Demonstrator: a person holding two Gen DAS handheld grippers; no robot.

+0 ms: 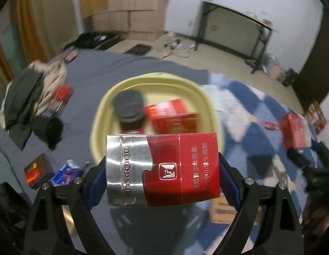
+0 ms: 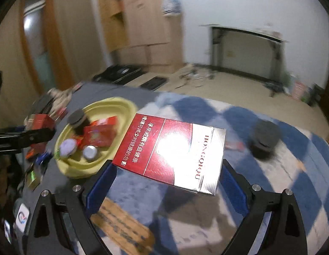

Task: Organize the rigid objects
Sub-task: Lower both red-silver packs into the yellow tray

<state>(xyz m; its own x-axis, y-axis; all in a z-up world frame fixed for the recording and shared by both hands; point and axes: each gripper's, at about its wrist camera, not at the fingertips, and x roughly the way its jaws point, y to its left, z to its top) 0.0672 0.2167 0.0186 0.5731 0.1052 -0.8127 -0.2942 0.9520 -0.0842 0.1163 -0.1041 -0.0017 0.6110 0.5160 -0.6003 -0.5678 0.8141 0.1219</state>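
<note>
In the left wrist view my left gripper (image 1: 162,170) is shut on a red and silver cigarette box (image 1: 162,170), which sits flat between the blue pads above the bed. Just beyond it lies a yellow basin (image 1: 209,104) holding a black-lidded jar (image 1: 128,106) and a red box (image 1: 173,116). In the right wrist view my right gripper (image 2: 167,165) is shut on a second red and silver cigarette box (image 2: 170,150), lifted over the blue checked blanket (image 2: 292,170). The basin (image 2: 124,108) lies to its left, also holding a purple lid (image 2: 67,146) and a silver can (image 2: 90,152).
A black-lidded jar (image 2: 265,140) stands on the blanket to the right. A pile of clothes (image 1: 30,97), a dark box (image 1: 37,171) and a blue packet (image 1: 66,173) lie on the grey sheet. A brown packet (image 2: 124,225) lies under the right gripper. A black desk (image 1: 234,27) stands by the wall.
</note>
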